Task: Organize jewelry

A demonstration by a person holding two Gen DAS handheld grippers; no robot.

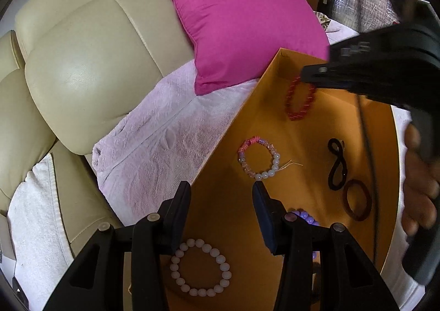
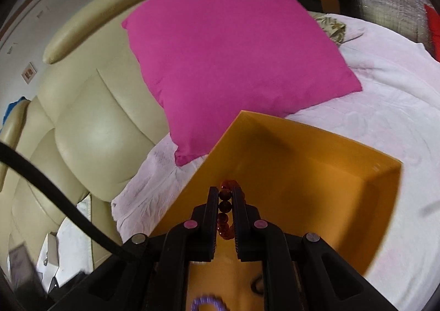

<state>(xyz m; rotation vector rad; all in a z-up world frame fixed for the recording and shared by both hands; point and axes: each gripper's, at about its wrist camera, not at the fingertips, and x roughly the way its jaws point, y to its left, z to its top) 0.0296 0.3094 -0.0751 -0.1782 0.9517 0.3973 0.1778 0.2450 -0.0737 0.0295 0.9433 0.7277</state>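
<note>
An orange box point(image 1: 247, 107) lies on a pale pink blanket. In the left wrist view it holds a red bead bracelet point(image 1: 298, 100) at the far end, a pink-and-pearl bracelet point(image 1: 258, 158), a white bead bracelet point(image 1: 199, 267), a purple bead bracelet point(image 1: 305, 216), a black hair tie point(image 1: 337, 164) and a brown hair tie point(image 1: 357, 199). My left gripper point(image 1: 221, 187) is open and empty above the box. My right gripper point(image 2: 225, 191) is shut on the red bead bracelet point(image 2: 224, 206) over the box's far corner point(image 2: 302, 173); it shows as a black body in the left wrist view point(image 1: 310, 74).
A magenta cushion point(image 1: 233, 16) leans on the cream leather sofa back point(image 1: 82, 63) just behind the box. The blanket point(image 2: 385, 118) spreads to the right. A white towel point(image 1: 35, 214) lies at the left. A black cable point(image 2: 55, 195) crosses the right wrist view.
</note>
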